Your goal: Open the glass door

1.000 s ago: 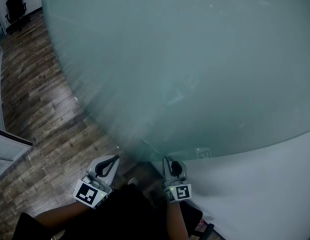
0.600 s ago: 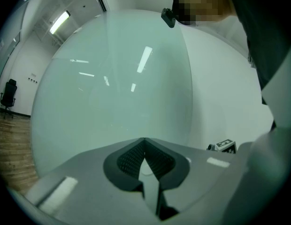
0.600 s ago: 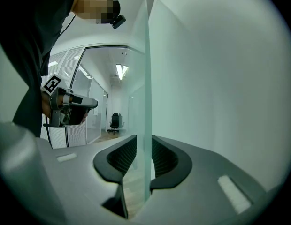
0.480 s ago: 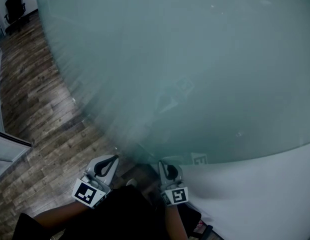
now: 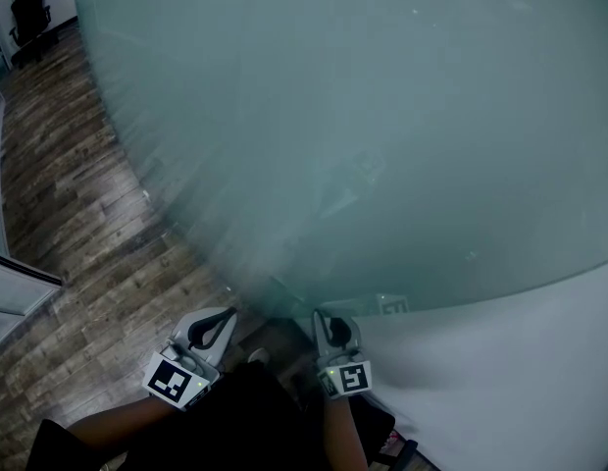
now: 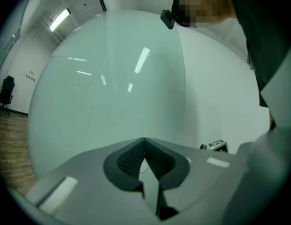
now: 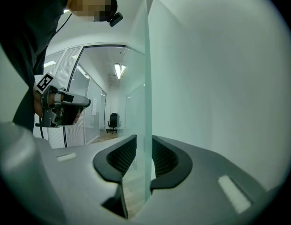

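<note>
— Any legible text, labels, brands or numbers?
— None. Only coded black-and-white square markers were found: one on the left tongs' cube (image 5: 174, 381) and one on the right tongs' cube (image 5: 350, 378). Both are block patterns, with no letters or digits.

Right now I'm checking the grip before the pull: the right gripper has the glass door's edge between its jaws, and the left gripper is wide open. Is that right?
Not quite. The left gripper is not wide open: the left gripper view shows its jaws together at the tips, holding nothing. The right gripper does have the edge of the glass door between its jaws.
</note>
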Available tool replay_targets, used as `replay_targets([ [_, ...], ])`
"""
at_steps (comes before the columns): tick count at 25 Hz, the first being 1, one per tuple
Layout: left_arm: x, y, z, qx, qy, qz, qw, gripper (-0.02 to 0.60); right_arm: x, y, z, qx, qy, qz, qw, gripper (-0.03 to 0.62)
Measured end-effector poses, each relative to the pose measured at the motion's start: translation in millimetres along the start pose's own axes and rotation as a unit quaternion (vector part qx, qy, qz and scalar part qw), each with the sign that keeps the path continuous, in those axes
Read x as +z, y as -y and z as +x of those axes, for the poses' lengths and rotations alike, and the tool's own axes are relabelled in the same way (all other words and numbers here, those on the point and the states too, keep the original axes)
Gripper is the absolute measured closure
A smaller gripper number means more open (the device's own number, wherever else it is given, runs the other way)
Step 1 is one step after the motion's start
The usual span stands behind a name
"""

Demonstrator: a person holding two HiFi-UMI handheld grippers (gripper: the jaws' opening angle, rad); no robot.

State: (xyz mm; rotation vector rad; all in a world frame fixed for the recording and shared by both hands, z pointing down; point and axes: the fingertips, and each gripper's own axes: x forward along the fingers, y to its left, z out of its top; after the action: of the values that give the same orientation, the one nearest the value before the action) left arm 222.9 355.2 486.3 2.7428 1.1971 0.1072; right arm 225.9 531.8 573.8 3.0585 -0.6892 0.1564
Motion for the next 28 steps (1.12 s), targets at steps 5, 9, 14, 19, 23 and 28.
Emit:
replay_targets([
  [5, -1, 0, -8, -0.001, -0.004, -0.008, 1.0000, 0.581, -2, -5, 2, 0.000, -0.002, -0.001, 1.000, 0.494],
  [9, -14, -8, -14, 0.015, -0.016, -0.028, 0.9994, 0.581, -5, -3, 6, -0.018, -0.003, 0.011, 1.000, 0.487],
  [14, -10, -25, -20, 0.040, -0.013, -0.041, 0.9983, 0.581, -2, -4, 5, -0.035, -0.015, 0.021, 0.999, 0.485],
  [19, 6, -29, -24, 0.052, 0.013, -0.024, 0.9983, 0.581, 9, 0, -16, -0.063, -0.004, 0.049, 0.997, 0.491],
  [23, 13, -18, -22, 0.005, 0.011, -0.028, 0.9995, 0.581, 30, -1, -35, -0.090, 0.004, 0.057, 0.994, 0.590],
  [28, 15, -8, -25, -0.046, 0.006, -0.020, 0.9987, 0.581, 54, -22, -39, -0.114, 0.014, 0.027, 0.993, 0.592],
])
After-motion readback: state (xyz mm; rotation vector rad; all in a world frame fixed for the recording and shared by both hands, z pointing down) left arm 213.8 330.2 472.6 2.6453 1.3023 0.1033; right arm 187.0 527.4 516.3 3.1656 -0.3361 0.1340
